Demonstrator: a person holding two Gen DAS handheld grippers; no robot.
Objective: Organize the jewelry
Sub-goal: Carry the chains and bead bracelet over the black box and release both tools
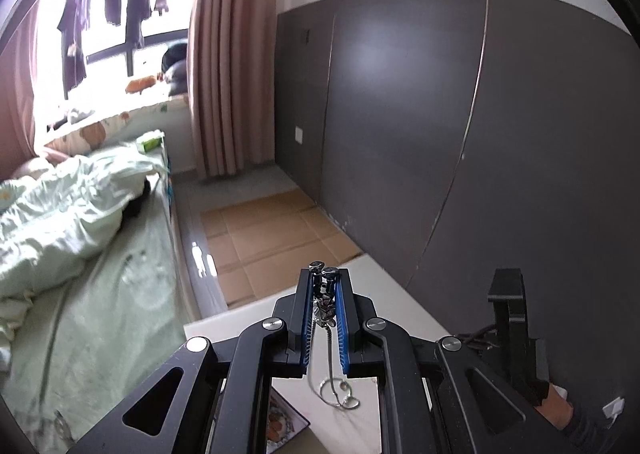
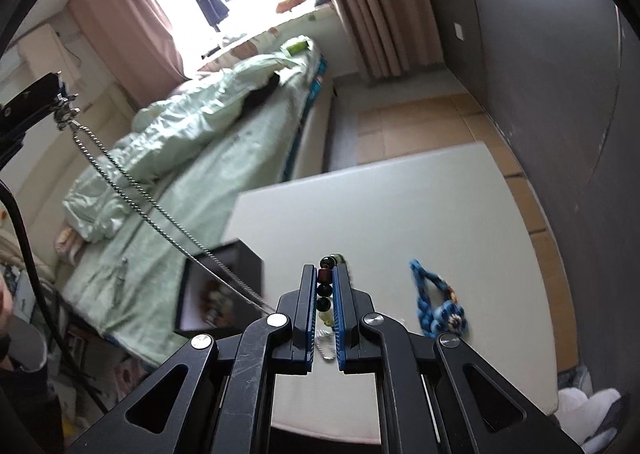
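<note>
our left gripper [image 1: 325, 278] has its fingers clamped on a silver chain necklace [image 1: 330, 374], which dangles above the white desk [image 1: 400, 306]. our right gripper [image 2: 324, 274] pinches a beaded bracelet [image 2: 325, 286] between closed fingers. a blue braided bracelet [image 2: 438, 302] lies on the desk, near an open black box [image 2: 224, 286].

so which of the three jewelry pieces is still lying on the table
The blue braided bracelet, resting untouched on the white table. The silver chain is pinched in the left tongs, and the beaded bracelet in the right tongs.
</note>
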